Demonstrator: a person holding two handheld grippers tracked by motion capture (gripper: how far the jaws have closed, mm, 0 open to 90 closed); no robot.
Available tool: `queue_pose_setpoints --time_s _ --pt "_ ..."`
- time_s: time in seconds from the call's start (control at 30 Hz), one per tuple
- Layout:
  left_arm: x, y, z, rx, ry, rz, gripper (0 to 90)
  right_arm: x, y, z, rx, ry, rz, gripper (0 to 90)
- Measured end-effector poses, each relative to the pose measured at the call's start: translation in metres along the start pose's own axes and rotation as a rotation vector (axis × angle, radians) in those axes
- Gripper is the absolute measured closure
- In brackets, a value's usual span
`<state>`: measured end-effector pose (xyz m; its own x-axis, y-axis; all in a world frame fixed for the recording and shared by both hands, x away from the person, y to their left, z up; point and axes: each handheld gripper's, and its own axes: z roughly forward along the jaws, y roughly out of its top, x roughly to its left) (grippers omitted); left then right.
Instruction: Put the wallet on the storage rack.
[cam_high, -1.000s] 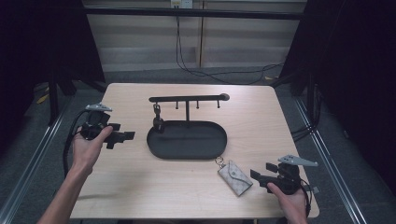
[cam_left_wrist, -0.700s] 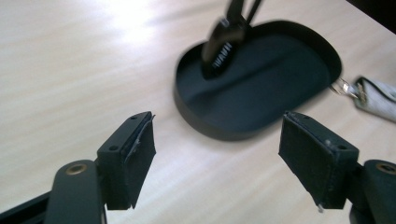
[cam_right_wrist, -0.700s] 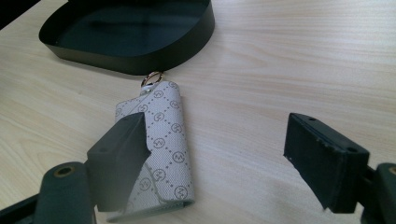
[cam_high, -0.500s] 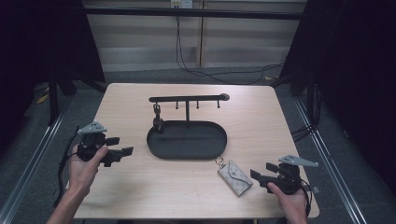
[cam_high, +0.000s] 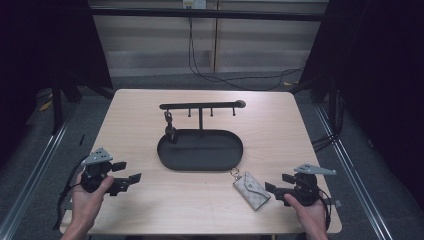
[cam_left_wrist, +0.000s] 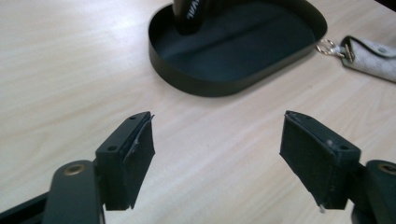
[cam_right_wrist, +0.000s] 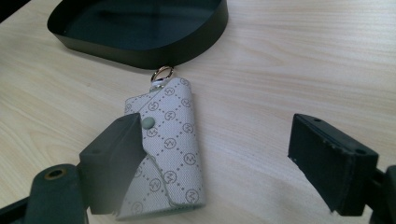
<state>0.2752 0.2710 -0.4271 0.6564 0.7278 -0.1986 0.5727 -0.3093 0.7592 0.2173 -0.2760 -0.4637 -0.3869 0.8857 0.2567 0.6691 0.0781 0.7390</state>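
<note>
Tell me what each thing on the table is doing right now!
Key pouch: snapped shut, flat on the table, ring by the tray, in no grip.
Tray: lying flat; a dark item stands in its left end.
Hook rack: upright, something dark hanging from its left hook.
Left gripper: jaws open, nothing between.
Right gripper: jaws just opened, pouch loose between them.

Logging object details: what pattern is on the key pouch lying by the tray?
The key pouch is pale grey with a dotted diamond grid and small circular monograms, clearest in the right gripper view.

high: above, looking forward-down | tongs views: close, level | shared: tray (cam_high: 200, 167)
</note>
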Motion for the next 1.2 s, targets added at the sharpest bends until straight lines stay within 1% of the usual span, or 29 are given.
queue_pose_setpoints --time_s 0.03,0.07,0.1,0.13,0.17,0.2,0.27,0.3,0.33,0.37,0.4,0.43,0.47,0.5,0.53,0.57,0.63,0.67,0.7,0.77,0.83,0.87,0.9,0.93,1.03,1.1,1.13,1.17,1.2 --pt "-0.001 -0.001 0.0 -0.003 0.012 -0.007 25.2 0.001 0.001 0.0 0.006 0.001 -0.006 17.7" --pt "-0.002 -0.003 -0.001 -0.011 0.04 -0.006 25.1 0.002 0.002 0.001 0.01 0.006 -0.013 17.7" --pt "-0.002 -0.004 -0.001 0.0 0.029 -0.005 24.8 0.004 0.004 0.002 0.014 0.007 -0.017 17.7" --pt "-0.002 -0.006 -0.002 -0.007 0.025 -0.015 24.8 0.005 0.005 0.003 0.017 0.007 -0.024 17.7" --pt "-0.003 -0.009 -0.003 -0.025 0.04 -0.018 24.8 0.006 0.006 0.004 0.023 0.011 -0.034 17.6" --pt "-0.004 -0.011 -0.004 -0.02 0.052 -0.004 24.8 0.007 0.007 0.005 0.029 0.024 -0.037 17.7" --pt "-0.003 -0.017 -0.005 -0.041 0.045 -0.025 24.8 0.01 0.008 0.008 0.047 0.058 -0.037 17.7" --pt "-0.001 -0.02 -0.005 -0.039 0.056 -0.023 24.8 0.012 0.009 0.009 0.056 0.065 -0.043 17.7" --pt "0.001 -0.023 -0.006 -0.048 0.054 -0.039 24.8 0.014 0.01 0.011 0.064 0.066 -0.046 17.7" --pt "0.004 -0.025 -0.006 -0.052 0.034 -0.065 24.8 0.016 0.011 0.012 0.069 0.068 -0.051 18.4" --pt "0.006 -0.028 -0.007 -0.066 0.044 -0.077 24.8 0.017 0.012 0.013 0.079 0.066 -0.054 18.7" --pt "0.007 -0.029 -0.008 -0.075 0.073 -0.071 24.8 0.019 0.014 0.015 0.085 0.063 -0.058 19.0" --pt "0.008 -0.03 -0.008 -0.075 0.09 -0.065 24.8 0.02 0.015 0.016 0.091 0.058 -0.065 20.1" --pt "0.008 -0.031 -0.008 -0.079 0.081 -0.069 24.8 0.021 0.017 0.018 0.103 0.055 -0.075 21.2" --pt "0.008 -0.032 -0.009 -0.092 0.07 -0.074 24.8 0.023 0.019 0.02 0.116 0.057 -0.072 22.3" --pt "0.007 -0.033 -0.009 -0.097 0.067 -0.072 24.7 0.023 0.021 0.021 0.125 0.065 -0.078 22.9" --pt "0.007 -0.036 -0.01 -0.101 0.08 -0.062 24.2 0.026 0.024 0.025 0.148 0.073 -0.083 22.9" --pt "0.007 -0.038 -0.01 -0.099 0.069 -0.067 23.4 0.027 0.025 0.027 0.155 0.07 -0.097 23.3" --pt "0.007 -0.04 -0.01 -0.103 0.064 -0.07 23.4 0.03 0.026 0.029 0.169 0.069 -0.096 24.3" --pt "0.005 -0.043 -0.008 -0.081 0.061 -0.048 23.3 0.033 0.027 0.032 0.198 0.065 -0.113 24.6" --pt "0.002 -0.044 -0.006 -0.067 0.043 -0.032 23.3 0.037 0.029 0.035 0.227 0.055 -0.139 25.2" --pt "0.002 -0.044 -0.006 -0.06 0.04 -0.015 23.3 0.038 0.03 0.037 0.236 0.059 -0.139 26.2" --pt "0.0 -0.044 -0.006 -0.062 0.041 -0.011 23.3 0.039 0.031 0.039 0.247 0.064 -0.138 27.2" --pt "-0.001 -0.043 -0.005 -0.058 0.031 -0.008 23.3 0.04 0.031 0.041 0.264 0.063 -0.141 27.3" --pt "-0.002 -0.042 -0.007 -0.045 0.03 0.009 23.3 0.043 0.033 0.05 0.32 0.044 -0.15 27.2" --pt "0.0 -0.043 -0.008 -0.043 0.034 0.011 23.4 0.044 0.034 0.055 0.364 0.03 -0.147 23.6" --pt "0.0 -0.044 -0.008 -0.044 0.031 0.001 23.4 0.045 0.034 0.058 0.385 0.026 -0.152 21.6" --pt "0.001 -0.044 -0.008 -0.043 0.035 0.001 23.4 0.045 0.034 0.06 0.401 0.018 -0.155 21.6" --pt "0.001 -0.044 -0.008 -0.039 0.035 0.0 23.4 0.045 0.034 0.062 0.408 0.014 -0.171 21.6"
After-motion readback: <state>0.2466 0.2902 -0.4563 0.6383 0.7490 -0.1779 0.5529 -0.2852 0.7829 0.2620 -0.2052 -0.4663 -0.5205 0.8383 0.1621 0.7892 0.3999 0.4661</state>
